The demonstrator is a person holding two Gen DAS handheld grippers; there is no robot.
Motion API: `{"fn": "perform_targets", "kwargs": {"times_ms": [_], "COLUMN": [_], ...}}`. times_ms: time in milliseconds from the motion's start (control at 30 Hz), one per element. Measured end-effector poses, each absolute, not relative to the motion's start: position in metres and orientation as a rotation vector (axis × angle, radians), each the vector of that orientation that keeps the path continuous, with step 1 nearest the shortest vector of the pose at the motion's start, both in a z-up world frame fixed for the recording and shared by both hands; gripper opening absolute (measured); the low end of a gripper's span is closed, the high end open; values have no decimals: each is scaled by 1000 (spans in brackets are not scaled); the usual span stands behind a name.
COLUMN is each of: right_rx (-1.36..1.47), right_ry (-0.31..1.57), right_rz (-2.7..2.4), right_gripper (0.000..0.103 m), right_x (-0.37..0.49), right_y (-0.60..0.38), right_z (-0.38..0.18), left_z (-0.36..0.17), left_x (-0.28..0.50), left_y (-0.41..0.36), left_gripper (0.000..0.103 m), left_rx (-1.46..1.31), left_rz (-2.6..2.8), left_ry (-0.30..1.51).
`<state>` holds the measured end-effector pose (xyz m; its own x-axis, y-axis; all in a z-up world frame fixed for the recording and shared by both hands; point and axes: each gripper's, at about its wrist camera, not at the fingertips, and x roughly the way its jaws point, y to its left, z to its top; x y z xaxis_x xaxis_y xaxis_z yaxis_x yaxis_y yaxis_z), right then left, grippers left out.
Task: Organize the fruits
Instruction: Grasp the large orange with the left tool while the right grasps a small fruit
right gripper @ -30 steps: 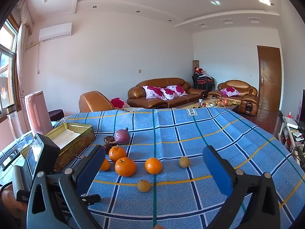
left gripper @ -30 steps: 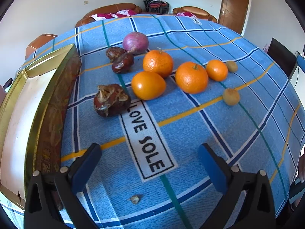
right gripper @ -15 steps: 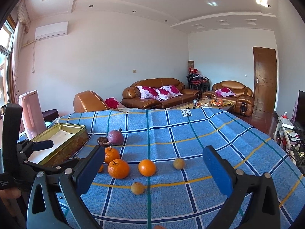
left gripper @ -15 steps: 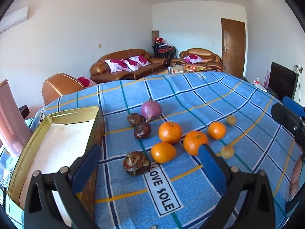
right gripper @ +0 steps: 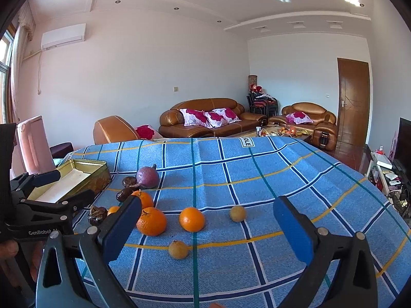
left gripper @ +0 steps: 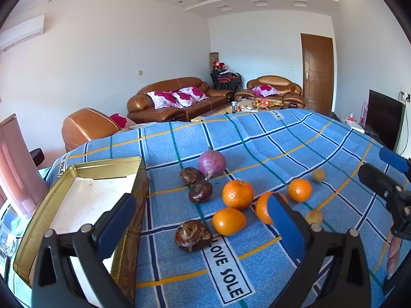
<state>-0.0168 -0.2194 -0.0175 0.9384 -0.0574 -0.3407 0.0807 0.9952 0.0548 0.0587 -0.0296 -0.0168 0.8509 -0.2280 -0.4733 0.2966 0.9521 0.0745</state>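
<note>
Fruits lie loose on the blue checked tablecloth (left gripper: 269,138): several oranges (left gripper: 237,194) (right gripper: 192,219), three dark brown wrinkled fruits (left gripper: 192,234), a purple round one (left gripper: 212,163) (right gripper: 147,177) and two small tan fruits (right gripper: 178,249) (right gripper: 237,213). An open gold tin box (left gripper: 77,200) (right gripper: 74,174) stands left of them. My left gripper (left gripper: 203,228) is open and empty, held above the table's near edge. My right gripper (right gripper: 208,228) is open and empty, above the near right part of the table; it shows at the right edge of the left wrist view (left gripper: 388,179).
A pink appliance (left gripper: 15,164) stands left of the tin. Brown leather sofas (right gripper: 210,120) and a wooden door (right gripper: 353,105) lie beyond the table. A shelf with small items (right gripper: 388,174) is at the right.
My left gripper has lifted and pulled back, tilting up from a close look down at the fruits to a wider view of table and room. The right gripper has shifted slightly.
</note>
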Motion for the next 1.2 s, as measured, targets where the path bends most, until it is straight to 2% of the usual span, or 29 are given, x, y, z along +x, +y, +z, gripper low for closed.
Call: {"fn": "perform_targets", "kwargs": {"times_ms": [233,433,533,600,767,867,1000,1067,1200], "right_rx": [65,51,43,32,16,10,29,45,75], "right_ry": [382,488,575,648,730,788,830,838,808], "right_rz": [-80,-27,17,43,58,91,129,135,142], "right_gripper": [102,101,83,68,46,43,27,27,27], "right_x": [-8,13,29,40,47,51,56,57,52], "right_y": [-220,-213,-207,-202,-198,-196,-198,-201,-206], "right_z": [-24,-36,-44,-52,-64,-72,-77,-77,-74], "left_z": [-23,-33,-34,-35,-40,-40,-40,-41,-44], "left_x": [64,71,72,73,69,65,63,64,68], "left_y": [-29,-25,-23,-21,-27,-30,-32,-33,-39], "left_gripper": [103,103,103,102,91,88,87,80,74], "left_rx": [140,137,128,121,147,163,171,173,187], "left_rz": [-278,-283,-288,-296,-332,-351,-365,-371,-383], "left_ry": [503,561,573,584,620,635,642,655,684]}}
